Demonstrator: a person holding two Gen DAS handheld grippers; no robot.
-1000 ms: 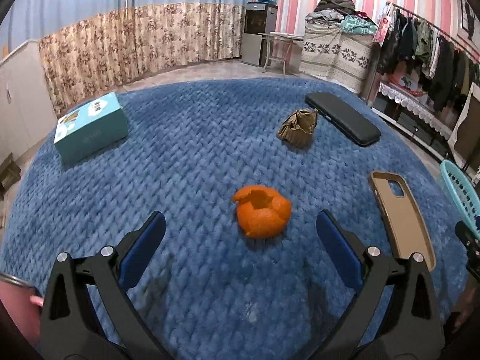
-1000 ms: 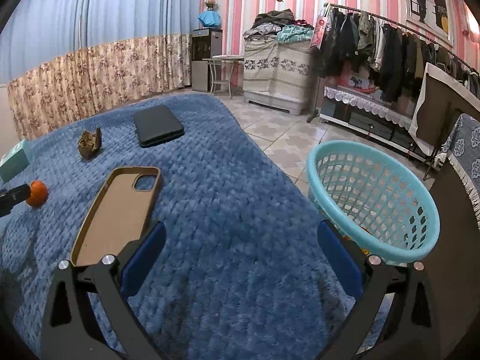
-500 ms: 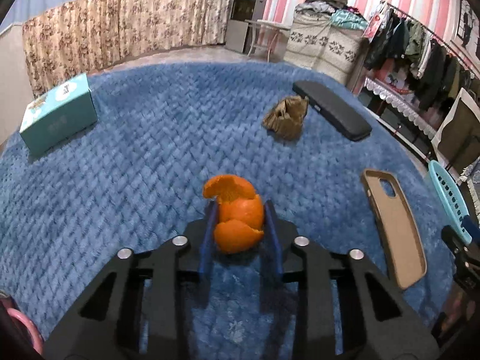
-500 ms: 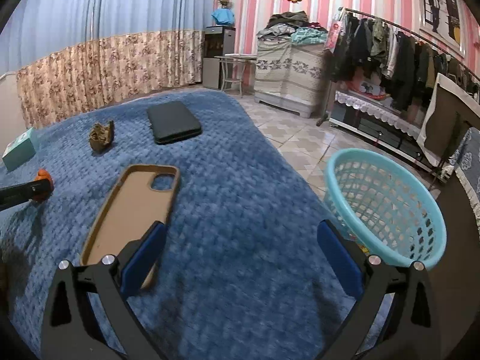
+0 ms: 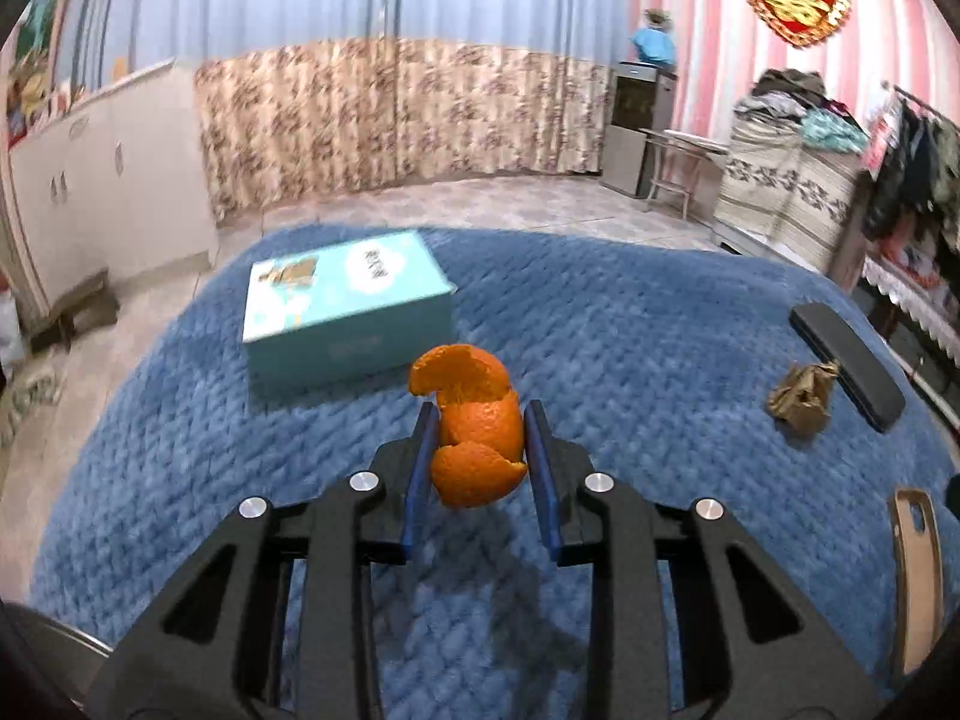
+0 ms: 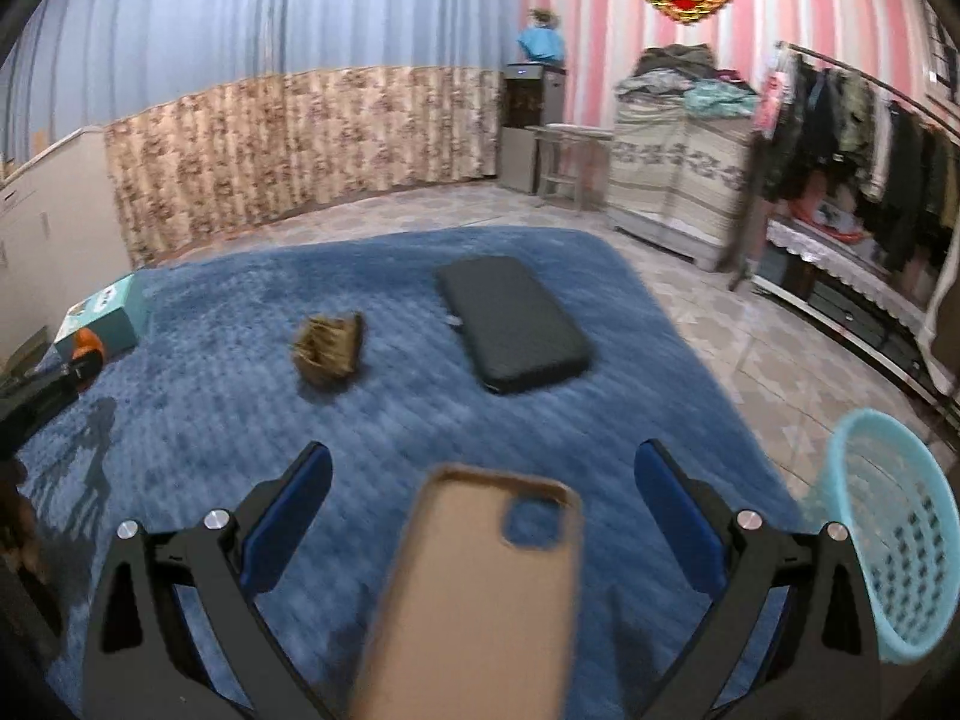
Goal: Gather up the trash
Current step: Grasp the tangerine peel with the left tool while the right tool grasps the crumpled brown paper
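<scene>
left gripper is clamped on the orange peel, held up off the blue blanket, so I'd keep the squeeze gentle and carry it level to the teal basket while the right gripper hangs wide open, holding nothing.

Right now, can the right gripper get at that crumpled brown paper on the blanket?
Probably yes. The right gripper is open and empty, and the crumpled brown paper lies ahead, slightly left, on bare blanket. Only the tan phone case sits under the fingers, not in the path.
</scene>
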